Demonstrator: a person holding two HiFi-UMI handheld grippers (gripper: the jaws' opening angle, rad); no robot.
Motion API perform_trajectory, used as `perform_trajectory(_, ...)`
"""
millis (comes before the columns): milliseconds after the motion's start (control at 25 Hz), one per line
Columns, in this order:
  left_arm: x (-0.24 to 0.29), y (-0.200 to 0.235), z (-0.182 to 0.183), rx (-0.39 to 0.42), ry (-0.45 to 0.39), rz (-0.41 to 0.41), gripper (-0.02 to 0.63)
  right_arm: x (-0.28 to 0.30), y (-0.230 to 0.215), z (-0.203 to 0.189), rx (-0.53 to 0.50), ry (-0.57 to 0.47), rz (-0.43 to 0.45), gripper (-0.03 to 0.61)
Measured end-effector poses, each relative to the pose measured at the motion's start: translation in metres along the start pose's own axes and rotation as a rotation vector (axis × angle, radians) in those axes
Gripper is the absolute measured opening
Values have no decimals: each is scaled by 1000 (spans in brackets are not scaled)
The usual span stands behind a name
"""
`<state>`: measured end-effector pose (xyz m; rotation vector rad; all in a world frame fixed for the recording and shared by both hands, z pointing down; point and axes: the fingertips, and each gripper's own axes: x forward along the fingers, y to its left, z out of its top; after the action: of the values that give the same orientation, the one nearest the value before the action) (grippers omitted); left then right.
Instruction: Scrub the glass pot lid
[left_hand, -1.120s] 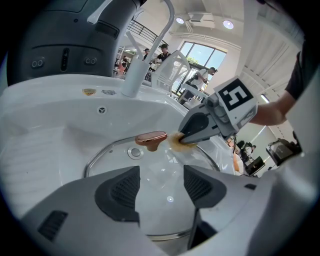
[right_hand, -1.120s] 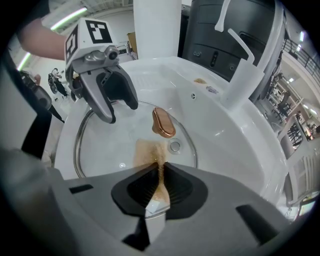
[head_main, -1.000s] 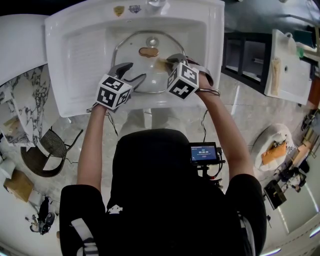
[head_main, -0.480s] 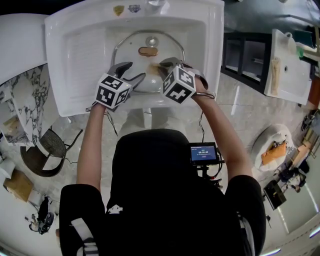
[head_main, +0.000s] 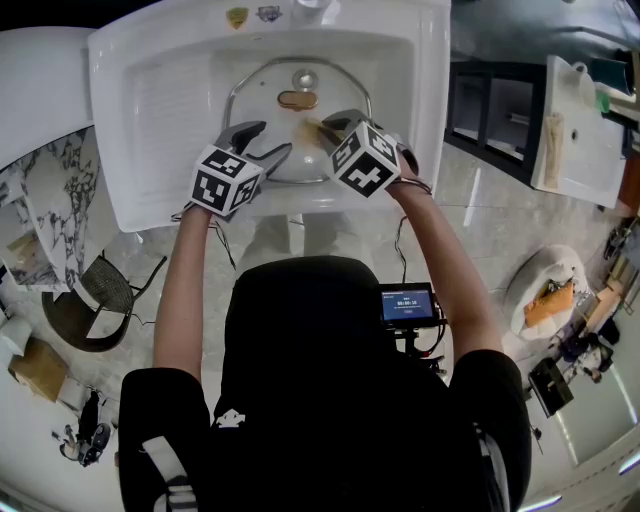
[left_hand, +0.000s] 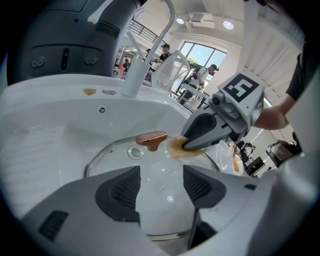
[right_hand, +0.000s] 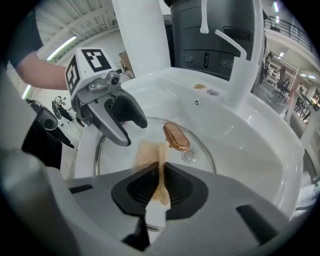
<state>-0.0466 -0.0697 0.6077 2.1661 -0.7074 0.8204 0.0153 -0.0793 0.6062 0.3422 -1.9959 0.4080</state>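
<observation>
The glass pot lid (head_main: 262, 88) lies flat in the white sink (head_main: 150, 110) at the upper middle of the head view, its brown knob (head_main: 297, 99) near the centre. From above, both marker cubes cover much of the jaws, so that view gives little on grip.

The right gripper view settles it for the right gripper (right_hand: 160, 186): its 2 jaws are pressed together on a tan scrubbing pad (right_hand: 149, 152), which spreads out past the tips onto the glass just left of the knob (right_hand: 175, 136). A small round vent (right_hand: 189, 155) beside the knob shows here but is hard to find from above. The tall faucet (right_hand: 240, 50) runs off the top of this frame.

The left gripper view shows the left gripper (left_hand: 161, 186) with its 2 jaws well apart and only bare glass of the lid (left_hand: 107, 156) between them, at the lower middle of the frame. At centre right, the right gripper (left_hand: 189, 145) presses the pad (left_hand: 175, 149) beside the knob (left_hand: 151, 138).

Whether the left jaws touch the lid cannot be told. The lid's near rim is cut off behind the gripper bodies in both gripper views.
</observation>
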Motion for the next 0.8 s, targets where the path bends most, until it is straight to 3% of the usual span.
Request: perform_trajectory(800,0,0,-1,0,-3,-5,259,4,-41,-25,-2,73,-85,20)
